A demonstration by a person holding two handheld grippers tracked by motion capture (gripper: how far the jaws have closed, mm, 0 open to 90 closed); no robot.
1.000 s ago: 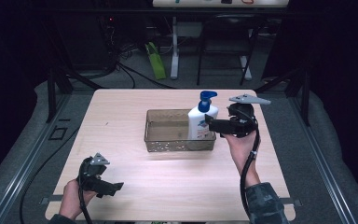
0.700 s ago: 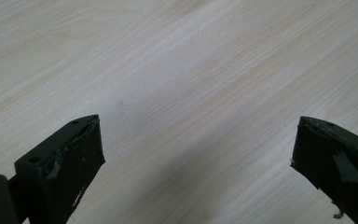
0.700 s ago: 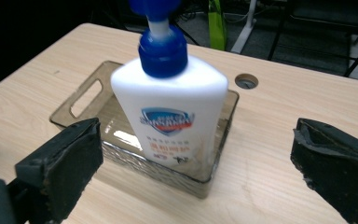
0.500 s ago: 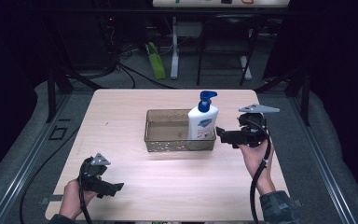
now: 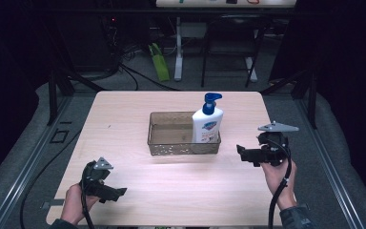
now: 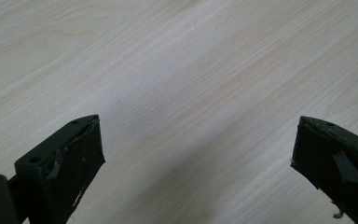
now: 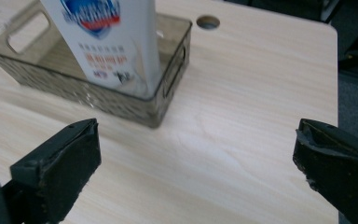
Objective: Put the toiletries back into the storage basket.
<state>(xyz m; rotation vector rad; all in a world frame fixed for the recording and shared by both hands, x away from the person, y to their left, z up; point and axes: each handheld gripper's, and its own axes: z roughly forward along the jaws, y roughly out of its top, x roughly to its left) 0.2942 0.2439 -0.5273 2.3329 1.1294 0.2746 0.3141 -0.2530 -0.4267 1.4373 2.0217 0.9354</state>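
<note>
High view: I log one light wood table [image 5: 138,119]. Item 1, smoky clear tray [image 5: 171,145], at table centre. Item 2, white pump bottle w/ blue pump head [image 5: 208,123], standing upright inside the tray at its right end. Left hand-held gripper [image 5: 116,194], near front-left edge of table, held by my left hand [image 5: 76,202], well apart from tray. Right hand-held gripper [image 5: 243,153], held by my right hand [image 5: 279,179], just right of the tray, jaws pointing toward it, not touching.

Left gripper view: left hand-held gripper [image 6: 196,158] w/ jaws spread wide, nothing between them; bare table [image 6: 191,70] grain beneath.

Right gripper view: right hand-held gripper [image 7: 196,158] w/ jaws spread wide, nothing pinched. Tray [image 7: 163,105] corner ahead-left, bottle [image 7: 107,37] label side visible inside it. Round hole [image 7: 208,21] in table [image 7: 251,93] beyond tray.
</note>
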